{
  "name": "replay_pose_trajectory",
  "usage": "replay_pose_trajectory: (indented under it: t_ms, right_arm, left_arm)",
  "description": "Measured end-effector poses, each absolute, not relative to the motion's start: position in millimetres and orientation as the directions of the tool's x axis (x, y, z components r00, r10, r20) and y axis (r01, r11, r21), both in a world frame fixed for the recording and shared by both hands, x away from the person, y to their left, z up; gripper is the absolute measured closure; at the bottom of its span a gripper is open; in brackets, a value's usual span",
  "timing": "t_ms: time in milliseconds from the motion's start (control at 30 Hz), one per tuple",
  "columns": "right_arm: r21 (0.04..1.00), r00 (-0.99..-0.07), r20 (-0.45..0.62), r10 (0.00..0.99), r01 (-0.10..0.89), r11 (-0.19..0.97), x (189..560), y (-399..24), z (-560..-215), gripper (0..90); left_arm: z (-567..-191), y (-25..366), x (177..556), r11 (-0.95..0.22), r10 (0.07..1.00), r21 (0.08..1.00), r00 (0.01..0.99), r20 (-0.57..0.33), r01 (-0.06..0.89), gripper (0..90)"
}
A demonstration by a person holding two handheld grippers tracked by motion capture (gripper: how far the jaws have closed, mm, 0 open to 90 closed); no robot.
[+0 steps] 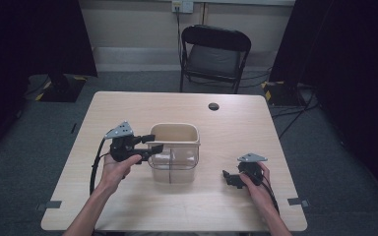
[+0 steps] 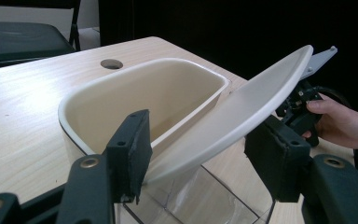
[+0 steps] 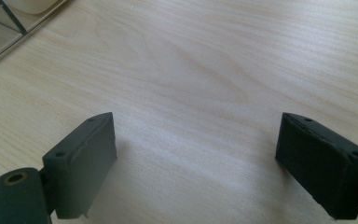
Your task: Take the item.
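Observation:
A clear plastic box (image 1: 173, 164) with a cream insert (image 1: 174, 129) stands mid-table. In the left gripper view the insert (image 2: 74, 105) is an open tub, and a cream lid (image 2: 256, 93) leans tilted over its near right corner. My left gripper (image 1: 152, 143) is at the box's left rim, open, and the lid's lower edge lies between its jaws (image 2: 200, 156). I cannot tell whether either pad touches the lid. My right gripper (image 1: 232, 178) rests low on the table to the right of the box. It stands open over bare wood (image 3: 196, 158).
The wooden table (image 1: 128, 105) has a round cable hole (image 1: 213, 106) at the back. A black folding chair (image 1: 215, 54) stands behind it. Dark curtains hang on both sides, and cables run over the floor at the right. The box's corner (image 3: 9, 28) shows in the right gripper view.

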State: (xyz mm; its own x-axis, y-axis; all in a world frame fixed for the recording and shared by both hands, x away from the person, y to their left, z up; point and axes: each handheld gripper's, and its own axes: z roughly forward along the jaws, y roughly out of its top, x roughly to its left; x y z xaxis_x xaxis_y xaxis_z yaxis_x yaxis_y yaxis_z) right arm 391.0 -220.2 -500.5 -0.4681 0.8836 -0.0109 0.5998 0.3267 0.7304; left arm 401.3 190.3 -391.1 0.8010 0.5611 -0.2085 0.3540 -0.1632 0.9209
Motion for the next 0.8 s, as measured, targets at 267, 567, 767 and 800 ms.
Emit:
replay_pose_trajectory:
  t_ms: [267,567,767,800]
  right_arm:
    - [0.730,-0.468,-0.011,0.884,0.600,0.327,391.0,-220.2,-500.5,11.6]
    - [0.730,-0.468,-0.011,0.884,0.600,0.327,391.0,-220.2,-500.5,11.5]
    - [0.730,-0.468,-0.011,0.884,0.600,0.327,391.0,-220.2,-500.5,11.6]
    - [0.730,-0.468,-0.011,0.884,0.600,0.327,391.0,-220.2,-500.5,11.6]
  left_arm:
    - [-391.3,189.9,401.4,-0.160,0.559,0.921,0.801,-0.212,0.355,40.7]
    - [-391.5,189.0,401.4,-0.155,0.562,0.922,0.799,-0.213,0.355,40.2]
    - [-391.3,189.0,401.2,-0.157,0.563,0.922,0.799,-0.211,0.354,40.3]
    - [-391.4,189.1,401.2,-0.157,0.563,0.922,0.799,-0.212,0.355,40.3]
